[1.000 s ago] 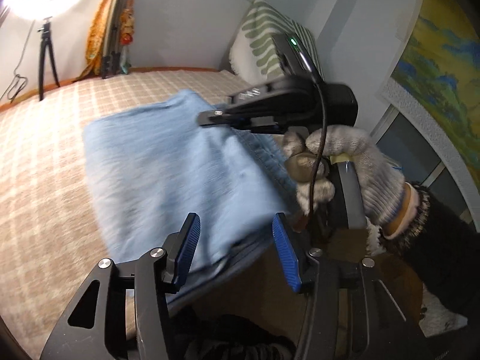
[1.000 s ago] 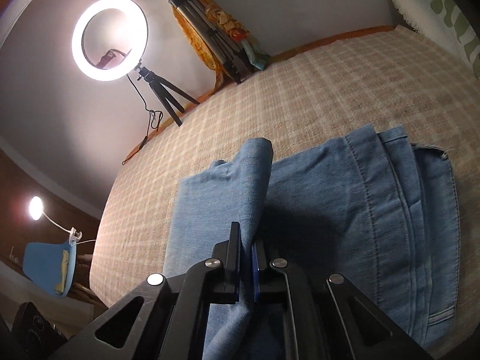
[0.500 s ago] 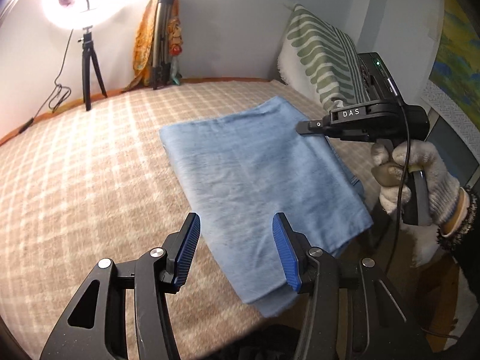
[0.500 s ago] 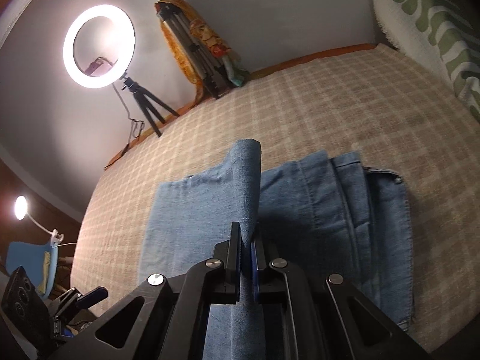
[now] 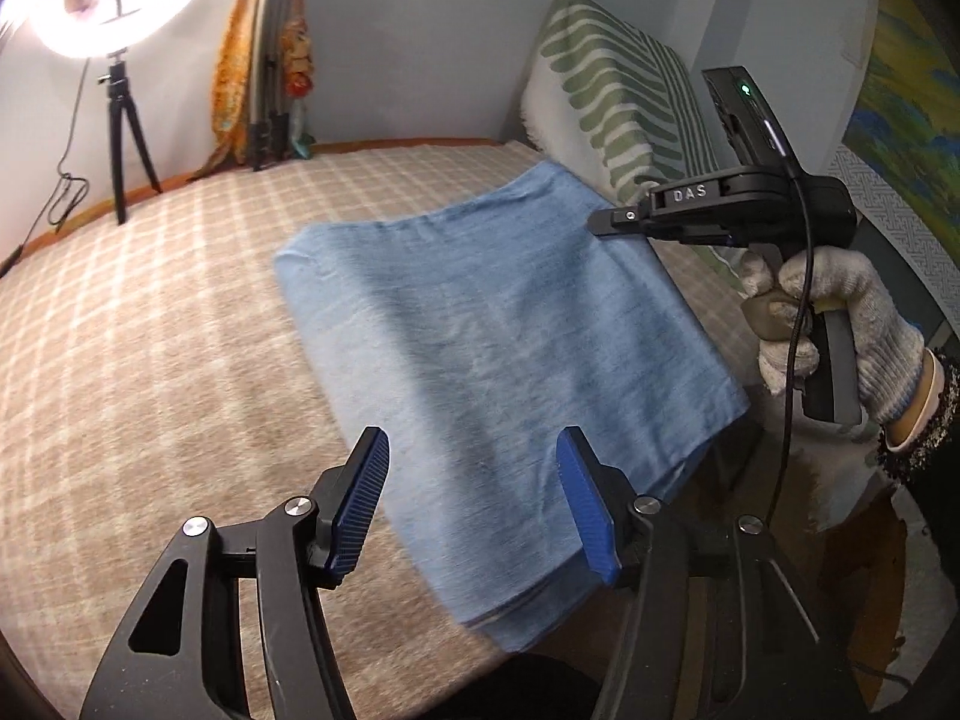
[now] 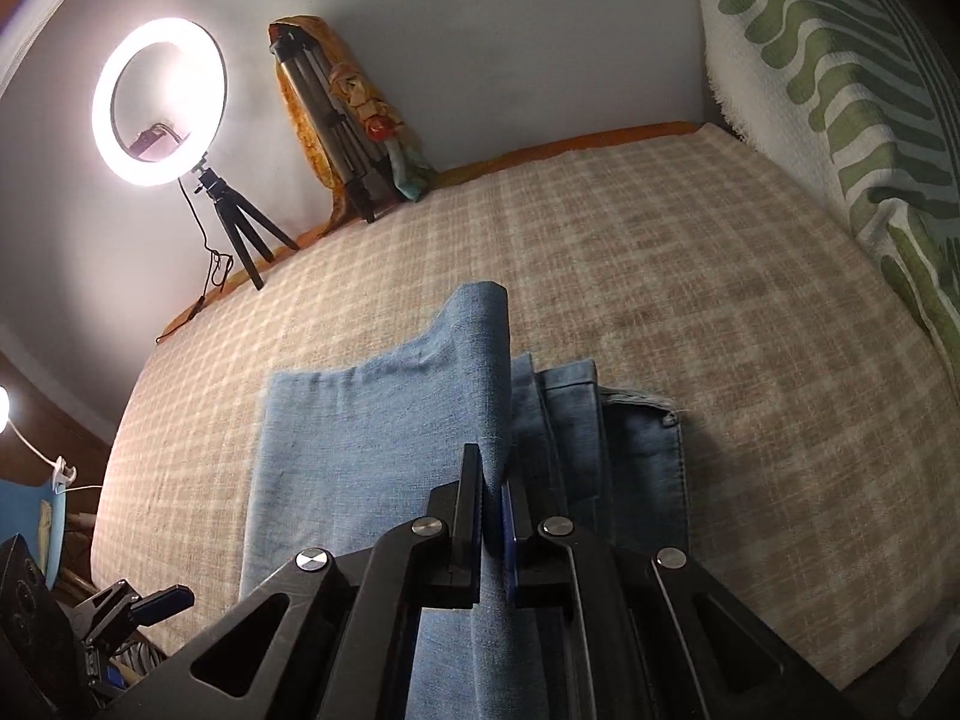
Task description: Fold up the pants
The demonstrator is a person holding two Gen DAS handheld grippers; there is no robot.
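Blue pants [image 5: 510, 336] lie folded on the bed [image 5: 150, 360], its checked beige cover running to a grey wall. The right claw [image 6: 493, 516] is pinching a raised fold of them. The left claw [image 5: 474, 504] has just been opening and hangs spread over the near edge, nothing between its pads. A ring light [image 6: 159, 102] glares on its tripod; a green-striped pillow [image 5: 618, 102] leans right, seemingly against the wall

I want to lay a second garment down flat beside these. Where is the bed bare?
Bare checked blanket runs from the pants to the ring light; another patch lies between pants and striped pillow. Crowded: both tools at the near edge.
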